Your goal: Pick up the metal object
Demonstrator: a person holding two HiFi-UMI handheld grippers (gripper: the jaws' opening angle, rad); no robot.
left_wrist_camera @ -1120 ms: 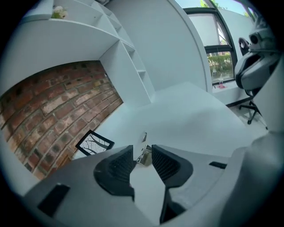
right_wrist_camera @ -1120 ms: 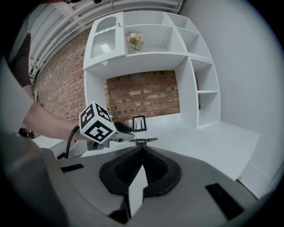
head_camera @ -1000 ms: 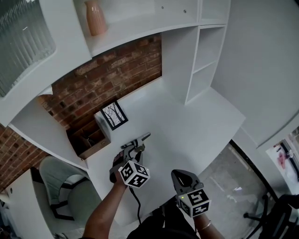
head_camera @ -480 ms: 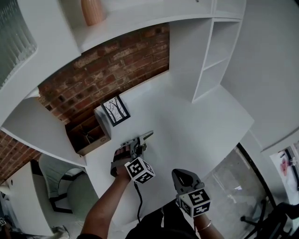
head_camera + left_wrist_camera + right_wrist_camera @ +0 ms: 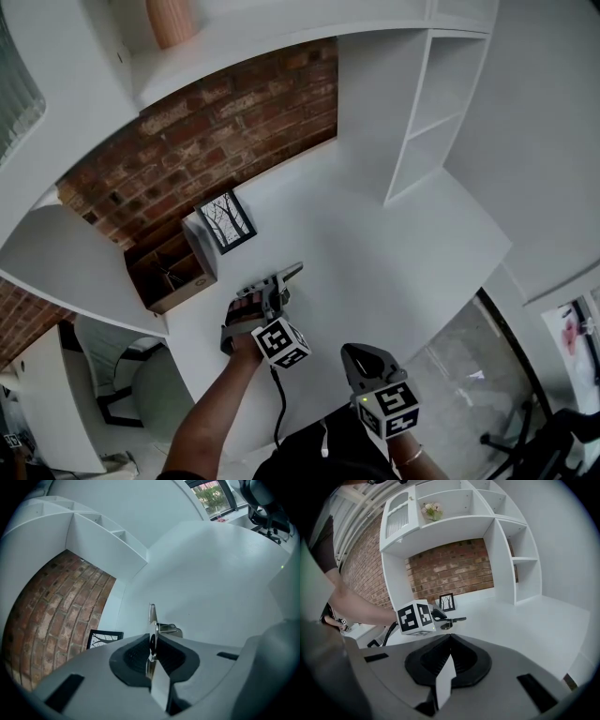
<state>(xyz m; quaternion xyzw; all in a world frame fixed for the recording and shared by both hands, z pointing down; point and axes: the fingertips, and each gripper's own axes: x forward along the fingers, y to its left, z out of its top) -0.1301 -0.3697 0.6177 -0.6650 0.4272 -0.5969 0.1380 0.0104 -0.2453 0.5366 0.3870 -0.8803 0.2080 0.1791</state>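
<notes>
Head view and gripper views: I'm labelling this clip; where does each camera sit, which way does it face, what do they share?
Head view: on the person's head, steeply down at the white desk; both arms, left gripper, right gripper show.
Left gripper view: on the left gripper, facing the brick wall; its jaws have just been closing and pinch the metal object.
Right gripper view: on the right gripper, jaws together, facing the shelves; the person's left arm shows.
Shared: all three show the picture frame.

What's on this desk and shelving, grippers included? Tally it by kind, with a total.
grippers: 2 (left gripper, jaws just closing on the metal object; right gripper)
metal object: 1
framed picture: 1
wooden box: 1
vase: 1
total: 6
</notes>
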